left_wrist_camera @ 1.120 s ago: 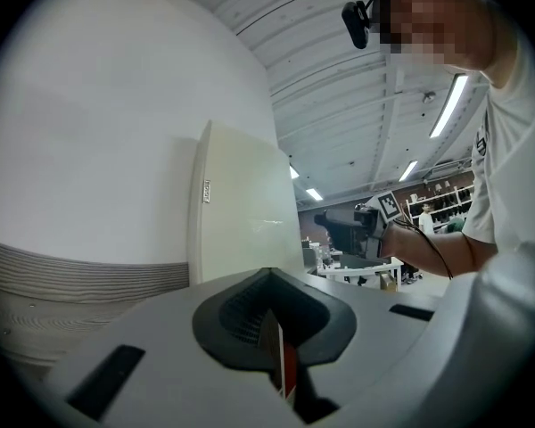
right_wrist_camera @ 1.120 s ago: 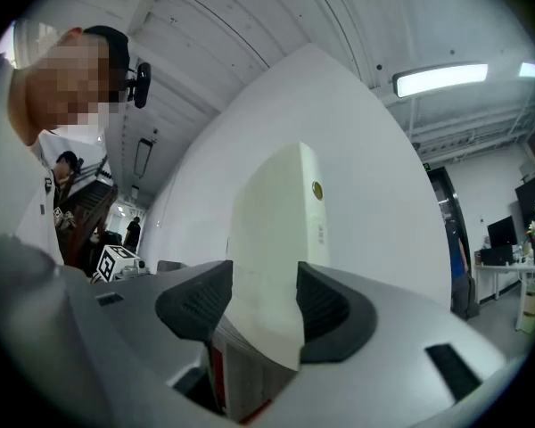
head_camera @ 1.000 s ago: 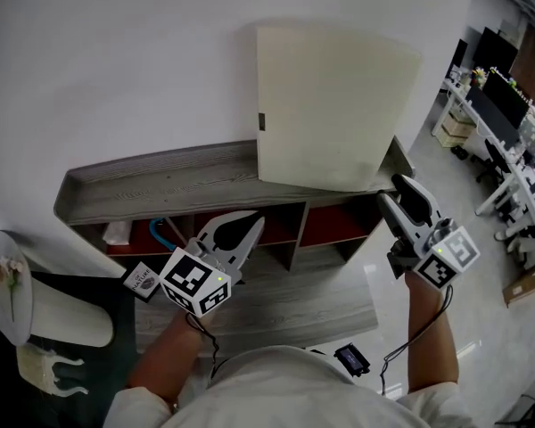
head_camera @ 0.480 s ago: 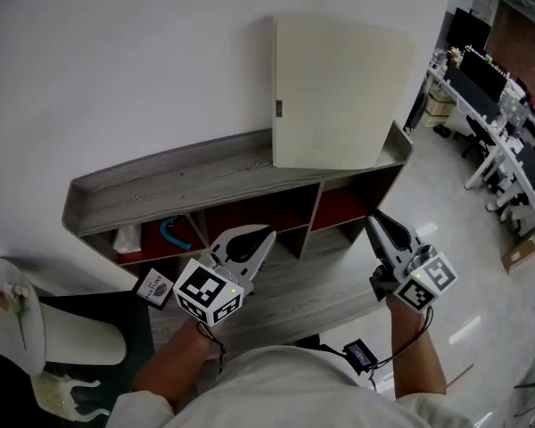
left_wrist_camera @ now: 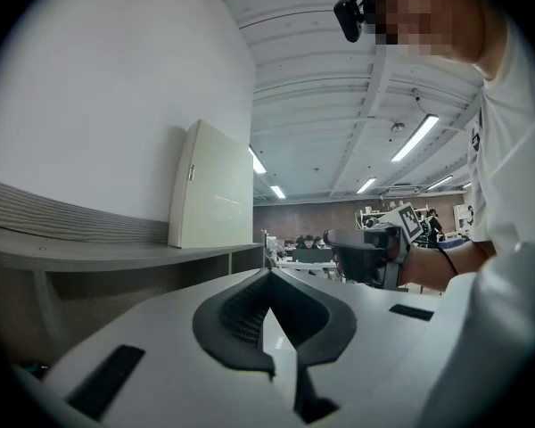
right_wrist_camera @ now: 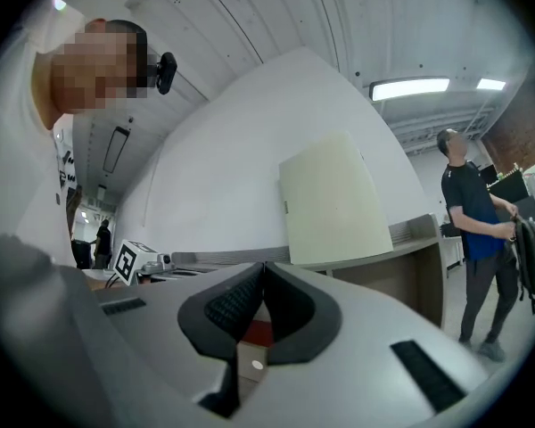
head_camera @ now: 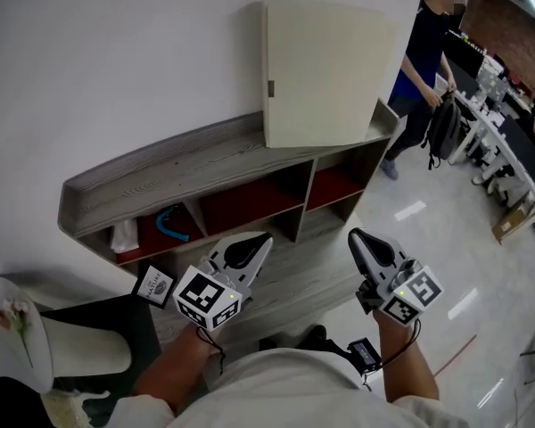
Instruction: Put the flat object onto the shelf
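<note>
The flat object is a cream panel [head_camera: 325, 74] standing upright on top of the grey wooden shelf [head_camera: 160, 172], leaning on the white wall; it also shows in the left gripper view [left_wrist_camera: 212, 188] and the right gripper view [right_wrist_camera: 334, 203]. Neither gripper touches it. My left gripper [head_camera: 259, 242] hangs in front of the shelf's lower board, jaws shut and empty [left_wrist_camera: 269, 275]. My right gripper [head_camera: 357, 236] is off the shelf's right end, well below the panel, its jaws shut with nothing between them [right_wrist_camera: 265, 266].
A person in a dark blue shirt [head_camera: 423, 69] with a backpack stands right of the shelf. A blue curved thing [head_camera: 171, 224] and a white lump [head_camera: 123, 234] lie in the left compartment. A small card [head_camera: 152, 283] and a white round stand [head_camera: 18, 328] are at the left.
My right gripper has shut and drawn back down and left from the panel's lower right corner. The left gripper has barely moved. A person has walked into view at the right.
</note>
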The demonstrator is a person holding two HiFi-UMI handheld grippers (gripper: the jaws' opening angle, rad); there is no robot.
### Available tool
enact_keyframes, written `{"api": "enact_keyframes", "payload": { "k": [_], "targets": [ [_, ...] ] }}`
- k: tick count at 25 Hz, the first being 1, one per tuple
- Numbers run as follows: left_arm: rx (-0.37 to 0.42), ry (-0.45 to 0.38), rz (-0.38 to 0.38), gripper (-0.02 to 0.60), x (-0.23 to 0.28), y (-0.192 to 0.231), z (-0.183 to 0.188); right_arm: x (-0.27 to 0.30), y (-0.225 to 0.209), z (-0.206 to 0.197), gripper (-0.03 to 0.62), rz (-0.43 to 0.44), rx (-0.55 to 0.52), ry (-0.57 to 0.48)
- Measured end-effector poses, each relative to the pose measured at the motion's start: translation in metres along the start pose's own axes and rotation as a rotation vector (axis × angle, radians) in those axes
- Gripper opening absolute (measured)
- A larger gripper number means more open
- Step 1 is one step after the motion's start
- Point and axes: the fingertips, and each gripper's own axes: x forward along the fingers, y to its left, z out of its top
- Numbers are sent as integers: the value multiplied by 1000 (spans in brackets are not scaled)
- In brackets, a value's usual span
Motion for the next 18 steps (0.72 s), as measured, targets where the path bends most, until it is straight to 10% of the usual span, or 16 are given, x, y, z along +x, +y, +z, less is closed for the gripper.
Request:
{"api": "enact_keyframes", "payload": {
  "k": [18],
  "targets": [
    [-18,-31,11,12,-7,-128,-4,-131,39,6,20,11,-59,29]
  ]
}}
